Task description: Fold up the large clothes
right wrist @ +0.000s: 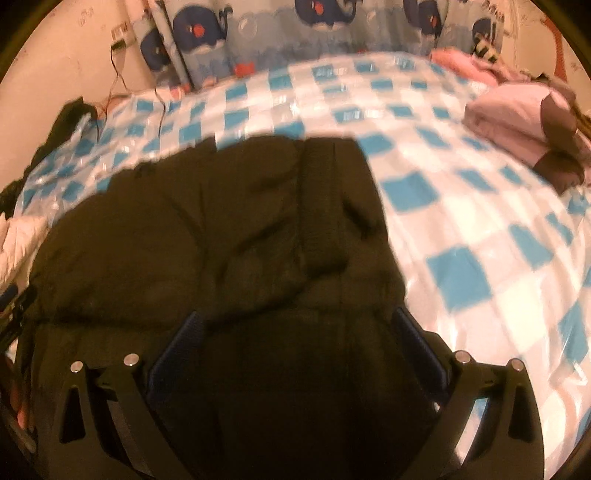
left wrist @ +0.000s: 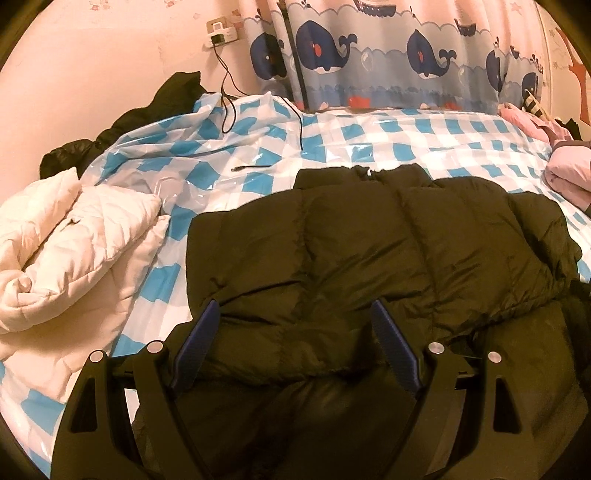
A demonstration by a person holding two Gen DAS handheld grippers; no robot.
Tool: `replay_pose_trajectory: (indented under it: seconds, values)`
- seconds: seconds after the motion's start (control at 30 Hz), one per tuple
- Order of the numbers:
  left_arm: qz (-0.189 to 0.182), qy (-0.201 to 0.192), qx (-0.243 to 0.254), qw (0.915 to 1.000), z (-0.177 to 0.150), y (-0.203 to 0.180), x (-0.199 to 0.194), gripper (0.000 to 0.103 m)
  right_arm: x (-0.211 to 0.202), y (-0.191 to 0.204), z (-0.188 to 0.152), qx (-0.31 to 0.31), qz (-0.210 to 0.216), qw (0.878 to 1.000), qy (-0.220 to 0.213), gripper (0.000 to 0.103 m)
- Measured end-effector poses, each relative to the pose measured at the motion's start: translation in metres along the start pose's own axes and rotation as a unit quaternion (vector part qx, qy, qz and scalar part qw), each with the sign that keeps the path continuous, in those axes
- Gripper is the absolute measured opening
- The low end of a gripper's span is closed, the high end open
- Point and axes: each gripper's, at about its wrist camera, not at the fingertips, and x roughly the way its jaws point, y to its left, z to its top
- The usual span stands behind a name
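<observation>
Jacket (left wrist: 388,251) first: a dark, puffy, quilted thing with a dull sheen, spread flat across the lower middle of the left wrist view, its stitched panels running in broad soft ridges and its collar end toward the curtain. It lies on a glossy plastic sheet (left wrist: 369,136) checked in blue and white, crinkled and catching the lamp light.

Over the near hem hangs the left gripper (left wrist: 295,325), its black arms splayed wide and the blue ribbed pads (left wrist: 397,343) well apart, with jacket fabric seen between them but nothing pinched. In the right wrist view, which is smeared with blur, the right gripper (right wrist: 301,328) also stands wide above the jacket (right wrist: 221,229), blue pads far apart and clamping nothing. At the left edge of that view, part of the other tool shows, too blurred to read.

At the left of the left view sits a cream quilt (left wrist: 66,251), diamond-stitched and bunched into soft folds. Another dark garment (left wrist: 147,110) is heaped at the upper left against the wall. A thin black cable (left wrist: 225,96) trails down from a wall socket (left wrist: 221,35) onto the sheet. Along the top hangs a curtain (left wrist: 388,55) printed with navy whales. Folded pink clothes (right wrist: 517,122) sit at the right edge.
</observation>
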Motion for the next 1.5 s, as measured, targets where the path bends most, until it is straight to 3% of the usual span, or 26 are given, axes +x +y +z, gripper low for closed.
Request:
replay_pose_trajectory:
  seconds: [0.13, 0.5, 0.53, 0.6, 0.7, 0.73, 0.83, 0.9, 1.07, 1.13, 1.2, 1.33, 1.5]
  values:
    - [0.001, 0.005, 0.009, 0.9999, -0.003, -0.004, 0.003, 0.080, 0.025, 0.001, -0.006, -0.006, -0.007, 0.999, 0.045, 0.097]
    - [-0.004, 0.023, 0.028, 0.9993, -0.013, -0.012, 0.014, 0.080, 0.033, 0.002, -0.012, -0.014, -0.011, 0.998, 0.053, 0.097]
    - [-0.004, 0.023, 0.028, 0.9993, -0.013, -0.012, 0.014, 0.080, 0.027, 0.001, -0.009, -0.012, -0.011, 0.999, 0.043, 0.097]
    - [-0.008, 0.022, 0.029, 0.9993, -0.014, -0.012, 0.014, 0.080, 0.001, 0.008, -0.003, -0.018, -0.007, 0.999, -0.029, 0.097]
    - [-0.010, 0.026, 0.028, 0.9992, -0.015, -0.012, 0.017, 0.080, -0.034, 0.031, 0.019, -0.058, -0.011, 0.988, -0.146, 0.097]
    - [-0.010, 0.027, 0.029, 0.9992, -0.016, -0.013, 0.018, 0.080, -0.032, 0.044, 0.030, -0.081, -0.014, 0.984, -0.159, 0.097]
    - [-0.009, 0.025, 0.033, 0.9991, -0.017, -0.014, 0.017, 0.080, -0.004, 0.069, 0.063, -0.130, -0.016, 0.982, -0.137, 0.097]
    - [-0.008, 0.025, 0.034, 0.9991, -0.017, -0.014, 0.017, 0.080, 0.025, 0.074, 0.081, -0.127, -0.016, 0.986, -0.104, 0.097]
    - [-0.013, 0.024, 0.038, 0.9989, -0.018, -0.016, 0.017, 0.080, 0.080, 0.034, 0.081, -0.046, -0.016, 0.998, -0.028, 0.097]
    - [-0.015, 0.023, 0.044, 0.9986, -0.019, -0.019, 0.018, 0.082, 0.088, 0.012, 0.072, -0.011, 0.010, 1.000, -0.003, 0.097]
    - [-0.015, 0.023, 0.053, 0.9982, -0.021, -0.023, 0.018, 0.083, 0.091, 0.001, 0.070, 0.011, 0.016, 1.000, 0.000, 0.097]
    - [-0.018, 0.030, 0.046, 0.9983, -0.023, -0.022, 0.024, 0.085, 0.099, 0.010, 0.067, -0.007, -0.006, 1.000, -0.001, 0.098]
    - [-0.048, 0.054, -0.011, 0.9974, -0.020, -0.002, 0.021, 0.085, 0.095, 0.005, 0.069, -0.002, 0.009, 1.000, 0.017, 0.097]
